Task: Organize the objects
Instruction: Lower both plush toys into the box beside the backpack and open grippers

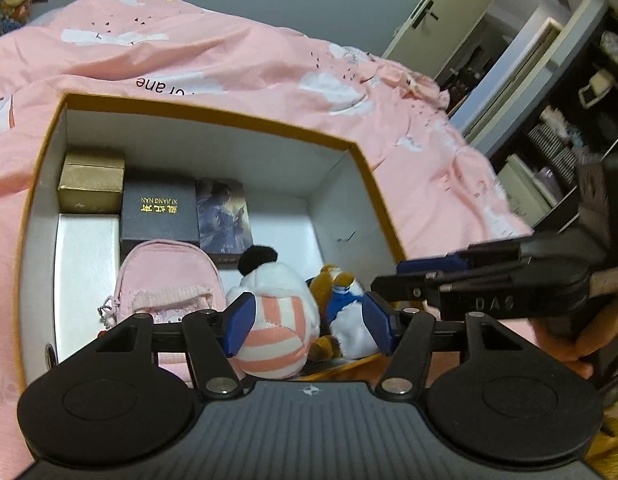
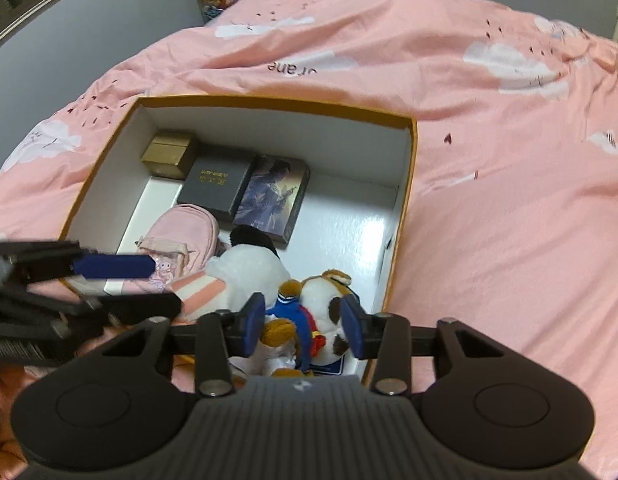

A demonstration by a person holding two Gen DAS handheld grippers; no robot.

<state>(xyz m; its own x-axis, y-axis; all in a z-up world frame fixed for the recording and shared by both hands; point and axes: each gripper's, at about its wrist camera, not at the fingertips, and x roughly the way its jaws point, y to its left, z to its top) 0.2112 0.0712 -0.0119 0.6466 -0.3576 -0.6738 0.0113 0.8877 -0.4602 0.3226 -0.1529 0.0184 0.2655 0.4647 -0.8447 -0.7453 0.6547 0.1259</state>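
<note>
Right, the left hand-held gripper [image 1: 307,322] hangs over the near end of the box [image 1: 213,114], jaws standing wide, its blue pads either side of the pink-and-white striped plush [image 1: 275,344] without clearly pressing on it. Beside it, the right hand-held gripper [image 2: 305,330] sits at a narrower spread, and the brown-and-white plush dog [image 2: 325,312] in its blue outfit lies between the pads; whether those pads actually press on the fur, I cannot tell. Both toys rest at the near edge of the box, side by side and touching, the striped one on the left. Just beyond it is a small pink backpack [image 1: 169,280] with a ball chain at its side. Further in, along the far-left part of the box, a gold box [image 1: 91,184] sits in the corner, a dark box with gold lettering [image 1: 161,212] next to it, then a box with an illustrated figure [image 1: 225,216]. A white box [image 1: 87,264] lies along the left wall. The far-right part of the floor is bare white. All of it rests on a bed [image 2: 489,160] under a pink quilt printed with white clouds.
</note>
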